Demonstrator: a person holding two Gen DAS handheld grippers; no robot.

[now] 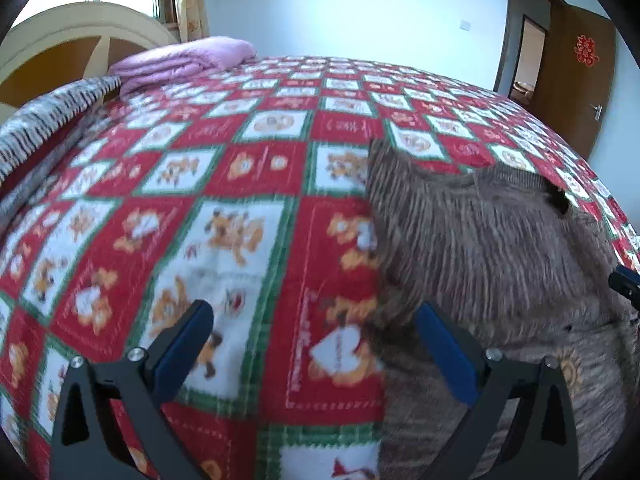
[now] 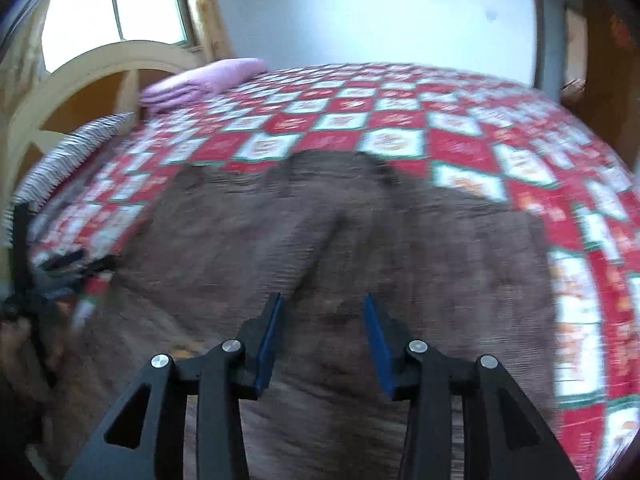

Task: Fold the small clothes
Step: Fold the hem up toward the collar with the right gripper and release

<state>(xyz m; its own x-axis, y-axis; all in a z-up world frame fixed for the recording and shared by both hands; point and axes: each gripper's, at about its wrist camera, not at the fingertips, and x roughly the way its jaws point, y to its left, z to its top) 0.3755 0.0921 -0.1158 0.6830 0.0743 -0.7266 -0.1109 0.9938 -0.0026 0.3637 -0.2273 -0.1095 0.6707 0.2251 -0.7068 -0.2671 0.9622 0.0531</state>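
From my left wrist camera I see the left gripper (image 1: 314, 322) with its blue-padded jaws spread wide apart and nothing between them, hanging above the bed (image 1: 248, 184), whose red, white and green checked blanket with bear prints fills most of the view. The brown knitted garment (image 1: 492, 248) lies on the blanket from about 3 o'clock down to 5 o'clock; its left edge runs just behind the right-hand finger, and I cannot tell whether that finger touches it. A folded pink quilt (image 1: 184, 60) sits at 11 o'clock by the cream headboard (image 1: 80, 28), a grey striped pillow (image 1: 44, 120) at 10 o'clock, and a brown door (image 1: 576, 80) stands at 2 o'clock. From my right wrist camera, which is blurred, the right gripper (image 2: 324, 316) has its jaws parted with a clear gap, holding nothing, directly over the brown knitted garment (image 2: 440, 248), which spreads across the middle and lower frame. The left gripper (image 2: 80, 264) shows at 9 o'clock at the garment's edge, and I cannot tell from here how its jaws stand. The pink quilt (image 2: 204, 80) lies at 11 o'clock.
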